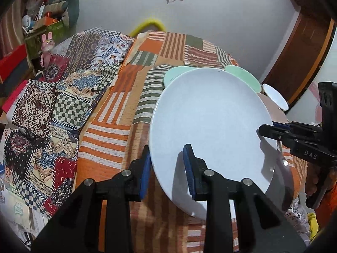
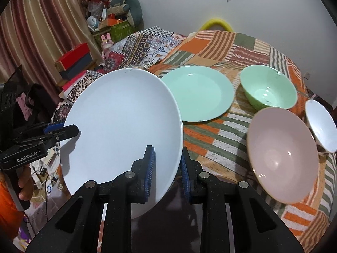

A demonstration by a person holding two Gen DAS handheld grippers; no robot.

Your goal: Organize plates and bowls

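A large white plate [image 1: 210, 126] [image 2: 122, 130] is held in the air, tilted, over the table's front left edge. My left gripper [image 1: 167, 168] is shut on its left rim, also seen in the right wrist view [image 2: 63, 129]. My right gripper [image 2: 167, 168] is shut on its right rim, also seen in the left wrist view [image 1: 267, 130]. On the striped tablecloth [image 2: 210, 135] sit a green plate [image 2: 200, 92], a green bowl [image 2: 269, 88], a pink bowl [image 2: 282, 158] and a white bowl [image 2: 322, 124].
A patterned quilt [image 1: 52, 105] lies left of the table. Red and dark boxes [image 2: 73, 61] and a cluttered shelf [image 2: 113, 21] stand at the back left by a curtain. A yellow chair back [image 2: 214, 24] rises behind the table. A wooden door [image 1: 299, 52] is at right.
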